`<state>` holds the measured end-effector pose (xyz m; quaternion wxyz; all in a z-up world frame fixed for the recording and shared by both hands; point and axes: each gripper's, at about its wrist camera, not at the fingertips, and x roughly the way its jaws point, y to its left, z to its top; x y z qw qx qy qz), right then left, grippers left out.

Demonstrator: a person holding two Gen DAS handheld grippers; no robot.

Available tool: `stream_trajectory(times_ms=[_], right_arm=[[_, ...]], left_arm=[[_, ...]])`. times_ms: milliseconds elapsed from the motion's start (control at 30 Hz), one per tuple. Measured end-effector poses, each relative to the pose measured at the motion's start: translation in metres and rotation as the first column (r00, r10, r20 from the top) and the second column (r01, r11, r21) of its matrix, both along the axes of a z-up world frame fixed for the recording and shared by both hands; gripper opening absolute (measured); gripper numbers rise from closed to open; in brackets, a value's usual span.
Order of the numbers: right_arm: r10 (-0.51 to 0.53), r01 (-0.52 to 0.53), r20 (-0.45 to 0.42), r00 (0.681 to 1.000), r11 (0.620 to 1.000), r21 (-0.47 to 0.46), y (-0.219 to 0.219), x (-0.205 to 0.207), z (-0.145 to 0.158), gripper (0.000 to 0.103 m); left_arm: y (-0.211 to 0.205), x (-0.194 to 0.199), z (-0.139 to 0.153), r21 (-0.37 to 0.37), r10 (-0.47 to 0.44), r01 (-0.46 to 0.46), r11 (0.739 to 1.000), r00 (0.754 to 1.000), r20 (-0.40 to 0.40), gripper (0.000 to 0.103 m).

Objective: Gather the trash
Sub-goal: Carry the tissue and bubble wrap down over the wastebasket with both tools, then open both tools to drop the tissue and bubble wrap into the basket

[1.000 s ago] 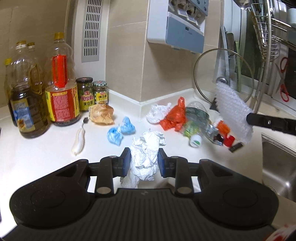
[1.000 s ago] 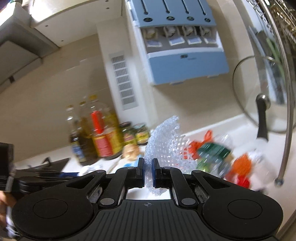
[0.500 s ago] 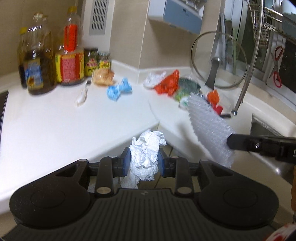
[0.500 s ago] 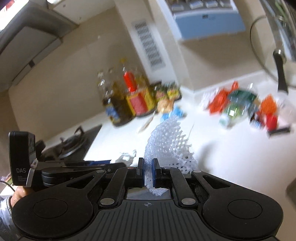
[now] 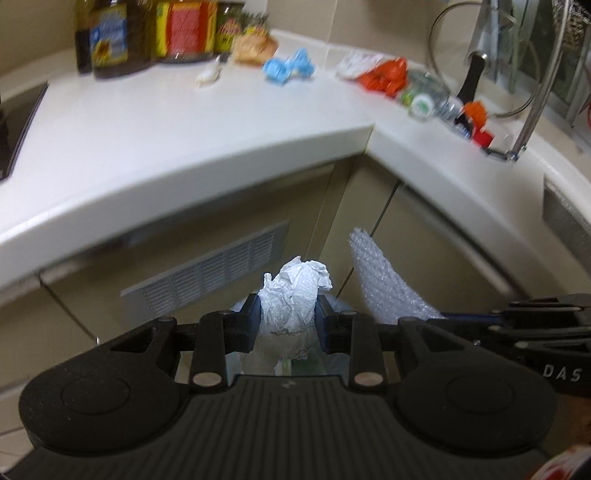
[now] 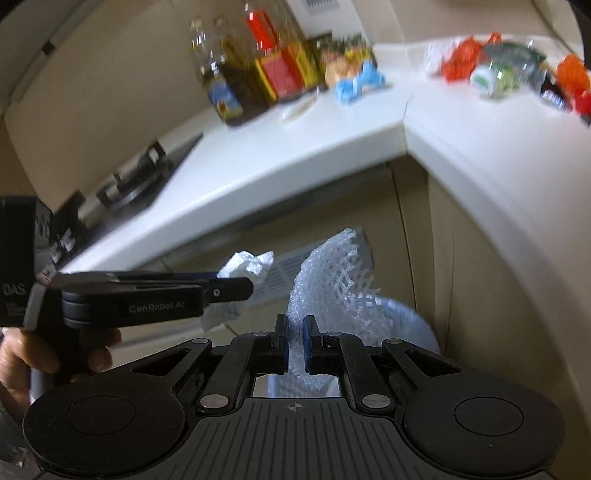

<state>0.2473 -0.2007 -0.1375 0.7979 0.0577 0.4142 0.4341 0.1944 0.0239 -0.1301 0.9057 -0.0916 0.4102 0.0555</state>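
My left gripper [image 5: 288, 314] is shut on a crumpled white paper towel [image 5: 291, 291], held in front of the cabinet below the counter edge. Beside it on the right, my right gripper [image 6: 294, 328] is shut on a white foam net sleeve [image 6: 332, 273], which stands up from its fingers. A bin with a pale liner [image 6: 417, 321] sits just beyond and below the net. The left gripper [image 6: 236, 284] and its paper towel [image 6: 247, 264] show at the left of the right wrist view. Blue wrappers [image 5: 288, 68], an orange bag [image 5: 384, 75] and a plastic bottle [image 5: 424, 96] lie on the white counter [image 5: 184, 147].
Oil bottles [image 5: 110, 33] and jars stand at the counter's back. A stove [image 6: 129, 181] is at the left, a glass pot lid [image 5: 480, 66] and the sink edge [image 5: 561, 214] at the right. A cabinet vent grille [image 5: 210, 273] faces the grippers. A hand [image 6: 22, 354] holds the left gripper's handle.
Both grippers have come back off the counter and dropped down in front of the cabinet, over the bin. Each still holds its item: paper towel in the left, foam net in the right.
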Motion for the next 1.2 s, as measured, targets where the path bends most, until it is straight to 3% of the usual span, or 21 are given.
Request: stream_trajectory(times_ms=[400,800,867,900,933,1200], right_arm=[[-0.001,-0.007,-0.090,0.996,0.996,-0.086,0.019,0.013,-0.070,0.008],[-0.095,0.065,-0.166,0.982,0.982,-0.177,0.030,0.034,-0.119,0.009],[-0.117,0.084,-0.178,0.977,0.979,-0.184,0.030,0.037,-0.125,0.018],[-0.126,0.092,-0.187,0.974,0.979,-0.183,0.030,0.039,-0.128,0.033],[-0.137,0.103,-0.192,0.972,0.979,-0.177,0.029,0.039,-0.130,0.041],[-0.163,0.117,-0.175,0.971,0.962,-0.247,0.035,0.038,-0.127,0.041]], left_arm=[[0.013,-0.003,-0.051,-0.019,0.023,-0.025,0.999,0.994,-0.102,0.028],[0.019,0.011,-0.072,-0.037,0.011,-0.016,0.999,0.991,-0.136,0.028],[0.019,0.013,-0.074,-0.040,0.008,-0.013,0.999,0.990,-0.141,0.028],[0.020,0.014,-0.075,-0.042,0.007,-0.013,0.999,0.990,-0.142,0.028],[0.020,0.016,-0.076,-0.043,0.006,-0.013,0.999,0.990,-0.144,0.028],[0.022,0.019,-0.083,-0.048,0.004,-0.012,0.999,0.986,-0.164,0.028]])
